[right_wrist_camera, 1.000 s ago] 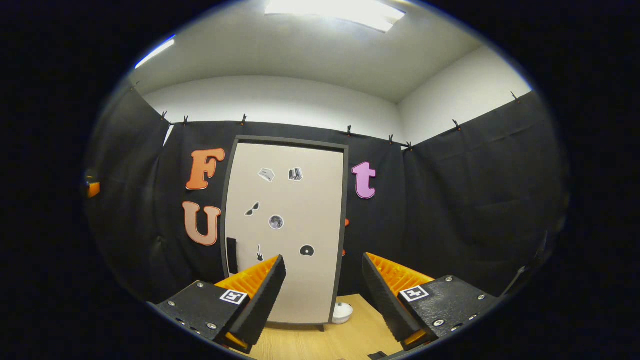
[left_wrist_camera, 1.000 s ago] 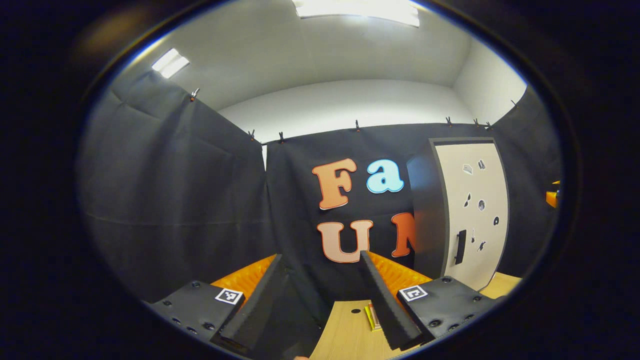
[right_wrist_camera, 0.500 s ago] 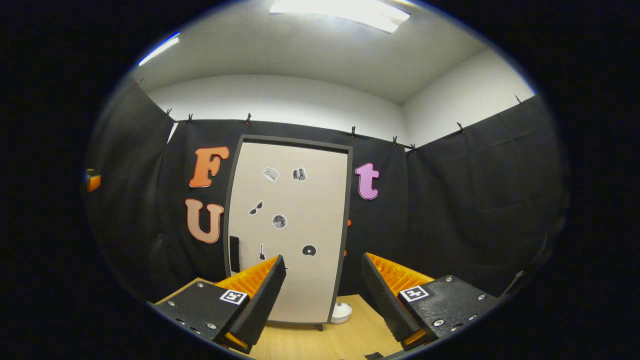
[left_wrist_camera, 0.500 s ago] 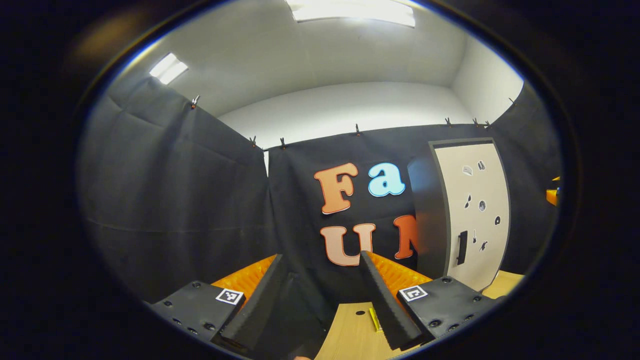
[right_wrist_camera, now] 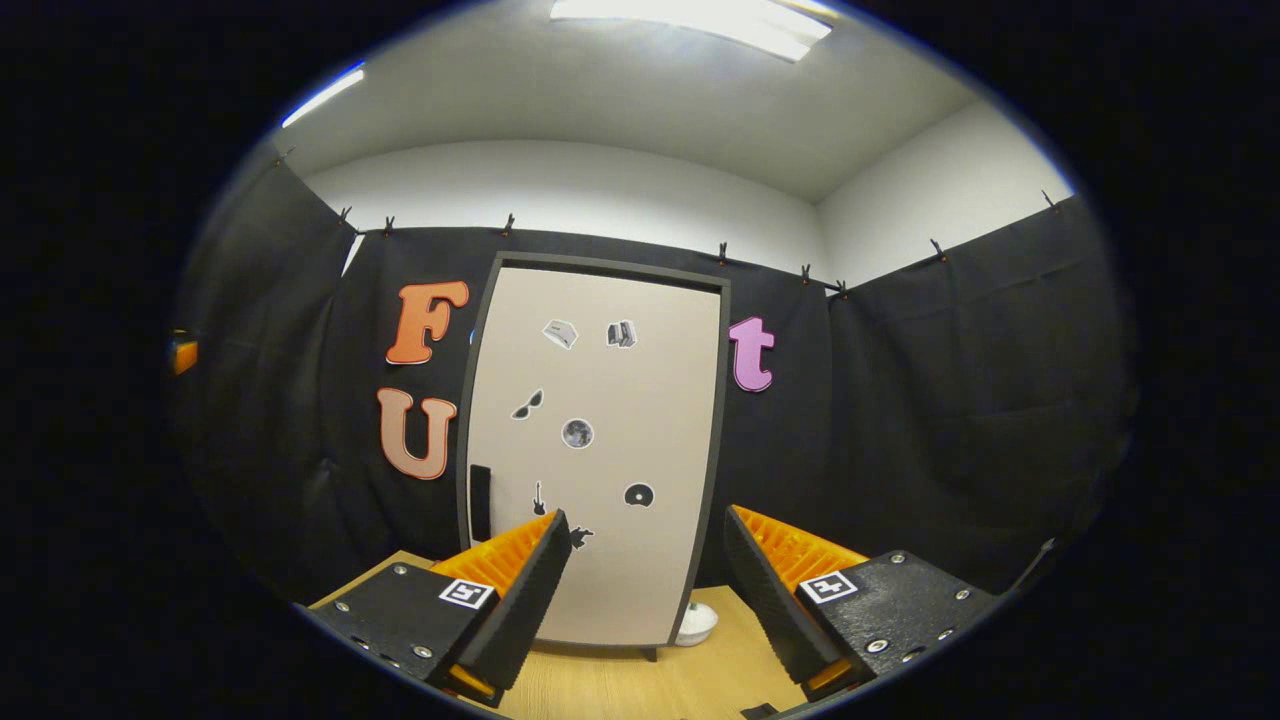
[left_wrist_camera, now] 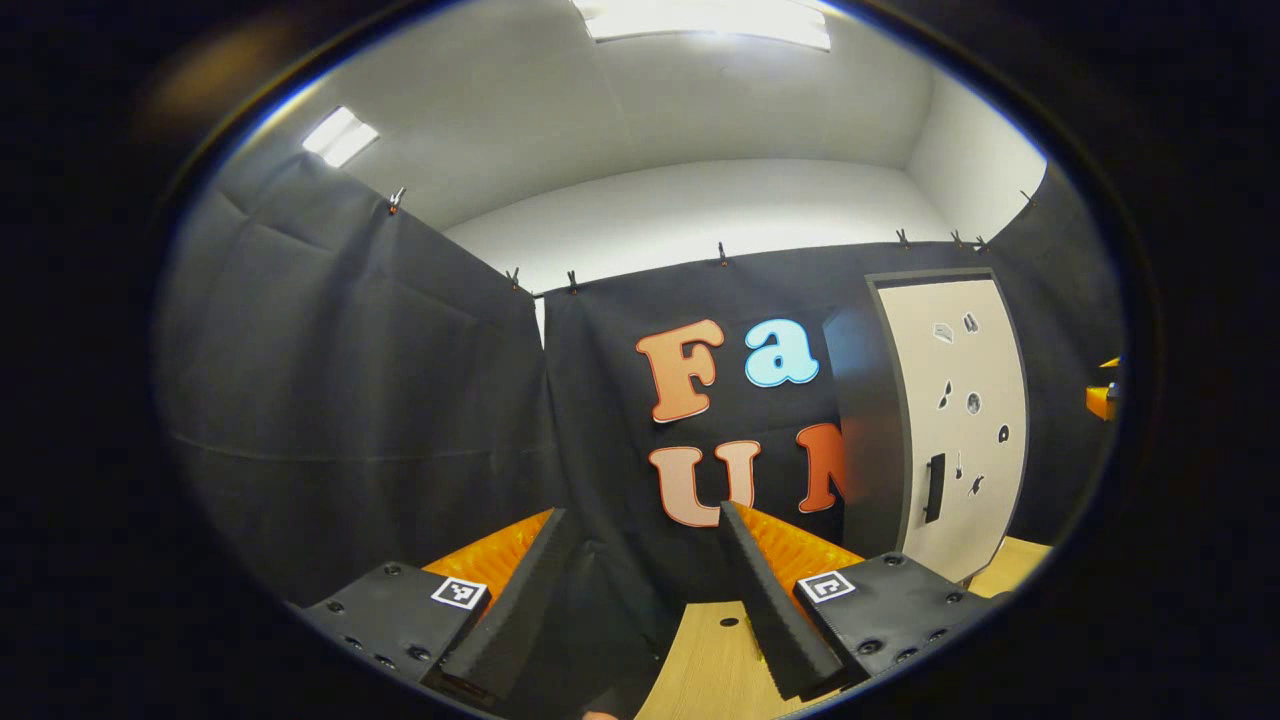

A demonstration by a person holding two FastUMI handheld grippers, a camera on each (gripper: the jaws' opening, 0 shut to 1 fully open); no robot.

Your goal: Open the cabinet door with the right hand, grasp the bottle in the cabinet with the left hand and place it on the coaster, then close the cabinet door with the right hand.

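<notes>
We see no readable writing on the cabinet door (right_wrist_camera: 600, 440), only small stickers; it's beige, dark-framed, closed, with a dark handle (right_wrist_camera: 480, 502) at its left edge. Right hand-held gripper (right_wrist_camera: 647, 565) and left hand-held gripper (left_wrist_camera: 637, 565) spread, empty, above the table (right_wrist_camera: 640, 685).

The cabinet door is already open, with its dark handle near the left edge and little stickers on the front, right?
Not quite: the cabinet door is shut, flush in its dark frame, as the right gripper view shows. The handle near its left edge and the stickers are as you say.
</notes>
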